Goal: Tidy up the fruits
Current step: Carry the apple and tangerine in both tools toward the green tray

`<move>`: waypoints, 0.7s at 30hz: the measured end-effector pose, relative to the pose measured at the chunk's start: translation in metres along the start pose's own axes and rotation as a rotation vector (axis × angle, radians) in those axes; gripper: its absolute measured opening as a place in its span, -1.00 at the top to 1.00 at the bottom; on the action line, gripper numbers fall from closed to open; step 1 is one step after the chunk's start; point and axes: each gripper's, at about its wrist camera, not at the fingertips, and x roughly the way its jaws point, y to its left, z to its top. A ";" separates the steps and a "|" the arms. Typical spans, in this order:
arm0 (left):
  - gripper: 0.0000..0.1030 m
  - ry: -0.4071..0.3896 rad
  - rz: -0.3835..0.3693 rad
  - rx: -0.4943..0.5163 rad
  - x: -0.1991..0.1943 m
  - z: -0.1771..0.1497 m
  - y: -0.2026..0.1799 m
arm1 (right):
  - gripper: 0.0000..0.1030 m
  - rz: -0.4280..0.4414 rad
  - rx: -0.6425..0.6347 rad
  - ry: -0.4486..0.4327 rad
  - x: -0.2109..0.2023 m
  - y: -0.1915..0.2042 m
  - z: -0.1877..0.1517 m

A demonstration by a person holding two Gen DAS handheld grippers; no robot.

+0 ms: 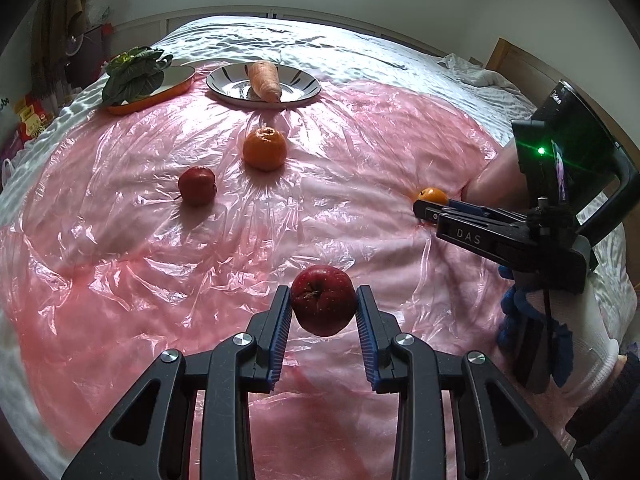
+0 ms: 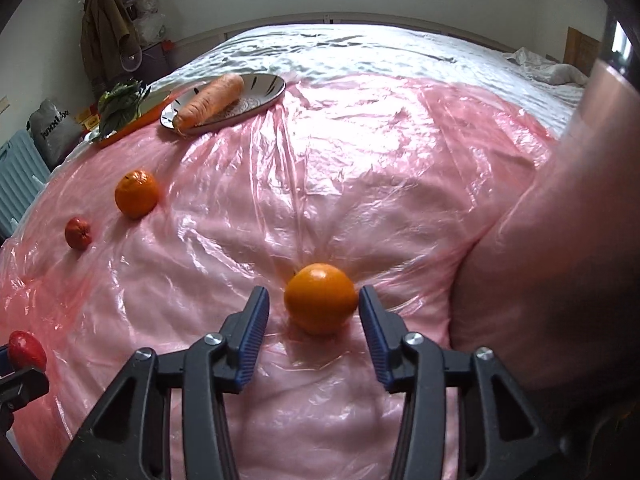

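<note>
Apple (image 1: 323,305): firm, smooth, clamped across its middle by left gripper (image 1: 323,330), lifted off pink plastic sheet (image 1: 160,264). Right gripper (image 2: 314,334) jaws apart, straddling orange (image 2: 321,298) resting on sheet; waxy, likely slippery, so grip its widest girth.

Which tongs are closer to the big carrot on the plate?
Neither clearly. The carrot lies far across the bed from both: the left tongs hold a red apple, the right tongs straddle an orange.
</note>
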 end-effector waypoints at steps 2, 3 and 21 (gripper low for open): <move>0.46 0.003 -0.001 -0.003 0.002 -0.001 0.001 | -0.28 0.001 -0.020 0.018 0.004 0.002 -0.002; 0.46 0.005 -0.002 -0.004 0.003 -0.001 0.001 | -0.28 0.003 -0.021 0.019 0.005 0.002 -0.001; 0.46 -0.042 -0.032 -0.044 -0.034 -0.001 0.003 | -0.27 0.096 -0.030 -0.089 -0.060 0.022 -0.005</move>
